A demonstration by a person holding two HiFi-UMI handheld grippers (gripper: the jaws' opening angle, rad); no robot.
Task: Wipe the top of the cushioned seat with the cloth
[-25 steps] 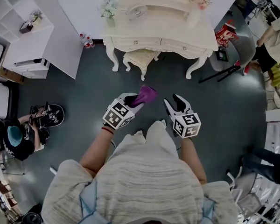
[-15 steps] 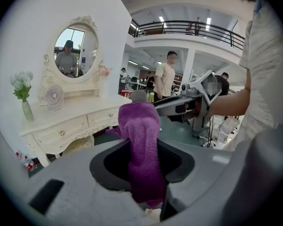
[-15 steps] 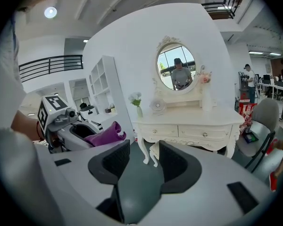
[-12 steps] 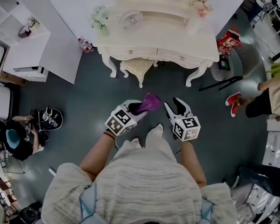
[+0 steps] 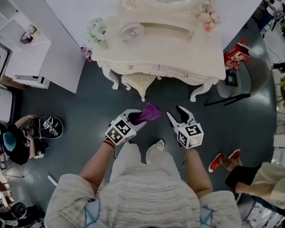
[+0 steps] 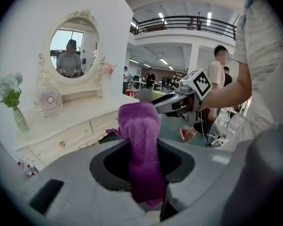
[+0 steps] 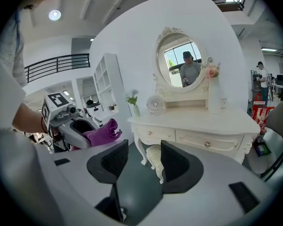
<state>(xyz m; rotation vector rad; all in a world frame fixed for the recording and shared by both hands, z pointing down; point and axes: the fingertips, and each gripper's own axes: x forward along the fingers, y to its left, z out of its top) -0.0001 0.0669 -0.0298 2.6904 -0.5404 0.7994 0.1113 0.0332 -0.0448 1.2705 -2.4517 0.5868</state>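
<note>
While stepping toward the counter (image 5: 171, 42), carries the purple cloth (image 5: 150, 111) pinched fast in the left hand-held gripper (image 5: 137, 115), with one end poking past the jaws. Holds the right hand-held gripper (image 5: 176, 113) empty, its jaws opening, with only floor (image 5: 85, 103) and the far-off seat (image 5: 138, 81) visible through the gap. Has not begun wiping: seat tucked under the counter's front edge, well apart from the cloth. Against the frame a second ago: closer to counter and seat, both now lower in the head view; same carrying pose for both grippers; right jaws wider apart; passer-by (image 5: 266, 182) in red shoes (image 5: 215, 162) now at lower right. Probably needs to reach the seat next.
</note>
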